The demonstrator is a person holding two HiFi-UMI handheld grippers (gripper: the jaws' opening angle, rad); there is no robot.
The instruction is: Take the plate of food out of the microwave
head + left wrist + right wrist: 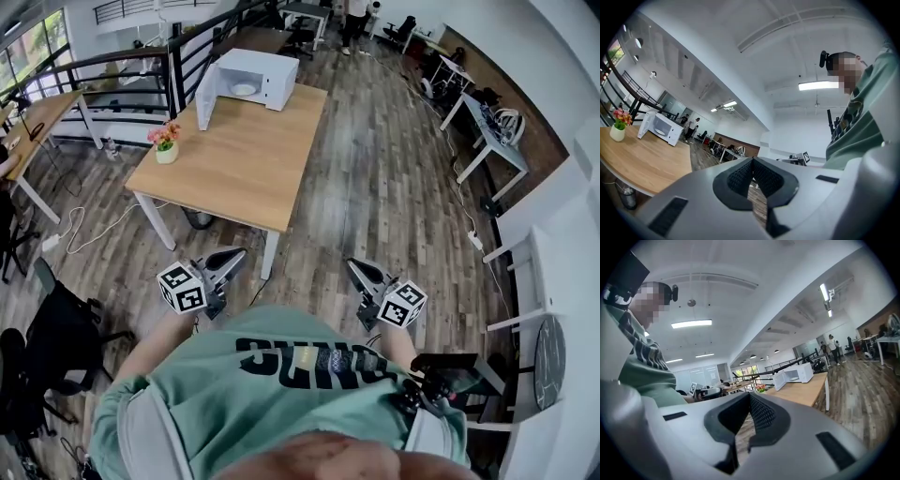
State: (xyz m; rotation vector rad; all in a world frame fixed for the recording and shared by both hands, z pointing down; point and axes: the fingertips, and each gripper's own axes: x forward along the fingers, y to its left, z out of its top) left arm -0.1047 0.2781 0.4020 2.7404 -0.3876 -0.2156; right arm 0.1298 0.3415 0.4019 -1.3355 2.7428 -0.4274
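A white microwave [251,77] stands at the far end of a wooden table [239,164], its door [205,94] swung open to the left. Inside it lies a white plate [244,89]; the food on it is too small to make out. Both grippers hang close to the person's body, well short of the table's near edge. The left gripper [238,254] is shut with nothing in it, and so is the right gripper [353,264]. The microwave [661,126] shows far off in the left gripper view beyond the shut left gripper [752,161]. It also appears, microwave [797,373], past the right gripper [750,395].
A small pot of flowers [166,143] stands on the table's left edge. A black railing [141,66] runs behind the table. White desks [487,131] line the right side, a black chair [56,328] sits at the near left, and a cable [80,230] lies on the wooden floor.
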